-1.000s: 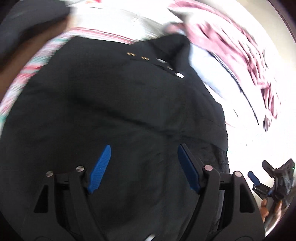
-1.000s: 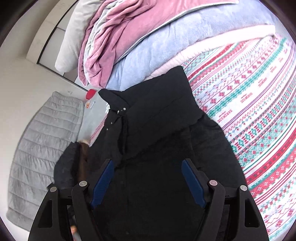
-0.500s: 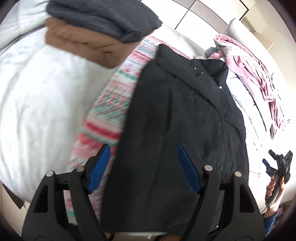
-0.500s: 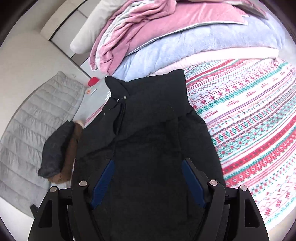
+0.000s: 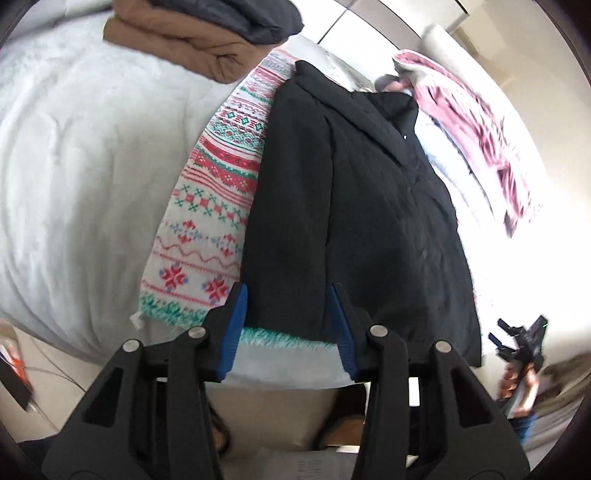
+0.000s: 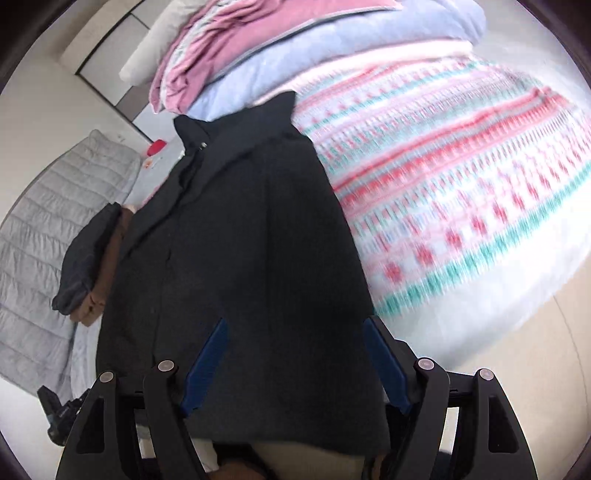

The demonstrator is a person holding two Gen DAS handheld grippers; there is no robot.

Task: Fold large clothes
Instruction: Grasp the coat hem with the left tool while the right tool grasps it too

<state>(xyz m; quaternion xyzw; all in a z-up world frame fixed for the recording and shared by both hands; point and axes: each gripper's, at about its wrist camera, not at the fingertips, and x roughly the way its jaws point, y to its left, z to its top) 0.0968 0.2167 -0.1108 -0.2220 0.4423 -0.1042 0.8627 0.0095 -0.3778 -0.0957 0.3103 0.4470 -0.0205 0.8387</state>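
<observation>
A: Item one, left claw. Condition?
B: Spread wide, nothing between the blue fingers. Poised just above the near hem of the black coat, at its left corner. Contact with the cloth: cannot tell from this angle.

A: Item two, right claw.
B: Likewise wide, nothing gripped. Held over the lower part of the coat, hem running beneath and between the fingers. Seen small at the right edge of the left view, clear of the coat's right corner.

A: Location of the coat?
B: Laid lengthwise on the patterned blanket on the bed, collar far, hem near at the bed's edge. Sides apparently already turned in, giving a long narrow strip. A judgement, that, from the straight edges.

A: Step in hand, and good practice?
B: Probably taking the two hem corners to fold the bottom up toward the collar. Advised: set each claw squarely at its own corner, catch every layer and none of the blanket, close both together, lift level, carry evenly so the strip stays straight. Bulky cloth; likely to slip from a shallow bite.

A: Surroundings?
B: Folded brown garment and dark grey one stacked beyond the left side. Pink bedding over pale blue bedding heaped past the collar. Grey quilted mat off to the side.
</observation>
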